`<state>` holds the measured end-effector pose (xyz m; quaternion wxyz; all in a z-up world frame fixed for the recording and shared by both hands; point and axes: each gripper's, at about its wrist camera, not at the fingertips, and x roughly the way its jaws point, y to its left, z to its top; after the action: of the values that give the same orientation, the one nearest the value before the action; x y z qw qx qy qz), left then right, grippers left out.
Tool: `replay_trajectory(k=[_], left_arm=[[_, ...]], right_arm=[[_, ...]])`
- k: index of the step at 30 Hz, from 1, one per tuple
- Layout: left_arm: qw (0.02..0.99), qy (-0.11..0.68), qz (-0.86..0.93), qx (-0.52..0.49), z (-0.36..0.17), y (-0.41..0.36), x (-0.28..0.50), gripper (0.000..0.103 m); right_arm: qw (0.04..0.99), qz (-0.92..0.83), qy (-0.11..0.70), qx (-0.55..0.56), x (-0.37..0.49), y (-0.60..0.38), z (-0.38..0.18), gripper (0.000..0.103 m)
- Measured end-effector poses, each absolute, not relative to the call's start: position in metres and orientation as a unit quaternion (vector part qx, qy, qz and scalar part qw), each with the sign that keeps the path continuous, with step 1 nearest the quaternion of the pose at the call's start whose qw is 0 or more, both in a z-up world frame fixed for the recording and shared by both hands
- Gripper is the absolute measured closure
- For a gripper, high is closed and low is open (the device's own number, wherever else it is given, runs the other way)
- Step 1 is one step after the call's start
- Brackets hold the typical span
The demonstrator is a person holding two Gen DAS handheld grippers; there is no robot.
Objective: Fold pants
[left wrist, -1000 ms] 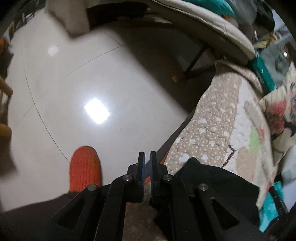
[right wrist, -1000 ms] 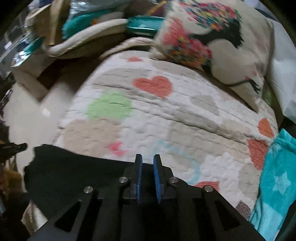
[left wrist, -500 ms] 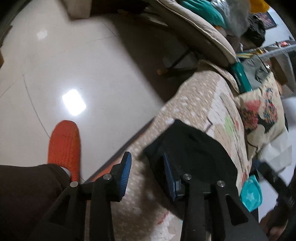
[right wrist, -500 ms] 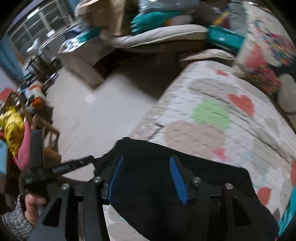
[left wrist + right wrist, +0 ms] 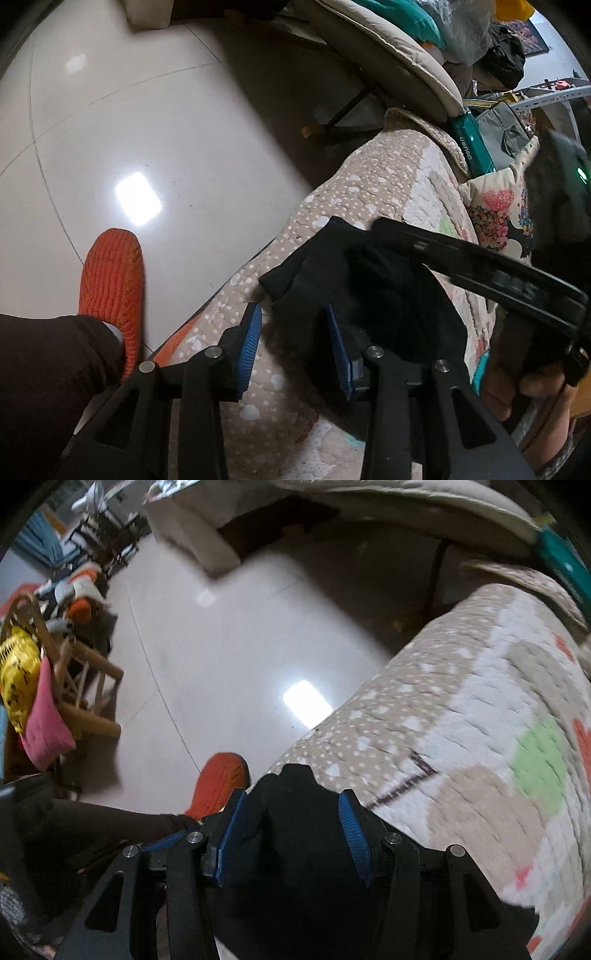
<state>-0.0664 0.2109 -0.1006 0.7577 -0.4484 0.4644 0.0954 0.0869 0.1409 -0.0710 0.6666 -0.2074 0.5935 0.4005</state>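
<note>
Glossy tiled floor (image 5: pixel 155 122) on one side, a patterned quilt (image 5: pixel 369 192) on the other, and the black pants (image 5: pixel 388 295) lie bunched at the quilt's edge, nearest the floor. Left gripper (image 5: pixel 295 339) hovers over them with jaws wide apart and nothing held; right gripper (image 5: pixel 291 834) is likewise spread and empty above the dark cloth. It looks soft, light and floppy, so I'd pinch the corner (image 5: pixel 280 280) and the matching hem edge, not the middle.
</note>
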Motion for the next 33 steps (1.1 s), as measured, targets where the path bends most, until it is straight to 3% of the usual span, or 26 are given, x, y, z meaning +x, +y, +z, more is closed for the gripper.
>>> replay_trajectory(k=[3,11,12,14,16,25,33], left_arm=[[0.757,0.473,0.108,-0.438,-0.104,0.207,-0.065,0.059],[0.734,0.504,0.105,-0.443,-0.123,0.197,-0.057,0.055],[0.732,0.507,0.095,-0.446,-0.124,0.197,-0.055,0.060],[0.737,0.506,0.062,-0.444,-0.120,0.194,-0.053,0.080],[0.749,0.501,0.045,-0.431,-0.111,0.192,-0.052,0.089],[0.781,0.456,-0.019,-0.427,-0.065,0.176,-0.060,0.090],[0.808,0.463,-0.088,-0.354,-0.029,0.092,-0.050,0.089]], right_arm=[[0.655,0.403,0.600,-0.222,0.089,0.153,-0.086,0.047],[0.641,0.402,0.603,-0.254,0.083,0.173,-0.108,0.048],[0.642,0.401,0.599,-0.260,0.081,0.175,-0.108,0.058],[0.644,0.396,0.594,-0.277,0.077,0.175,-0.107,0.071],[0.649,0.397,0.586,-0.279,0.070,0.178,-0.103,0.075],[0.709,0.403,0.537,-0.213,0.061,0.132,-0.037,0.078],[0.763,0.366,0.518,-0.126,0.065,0.021,0.006,0.078]])
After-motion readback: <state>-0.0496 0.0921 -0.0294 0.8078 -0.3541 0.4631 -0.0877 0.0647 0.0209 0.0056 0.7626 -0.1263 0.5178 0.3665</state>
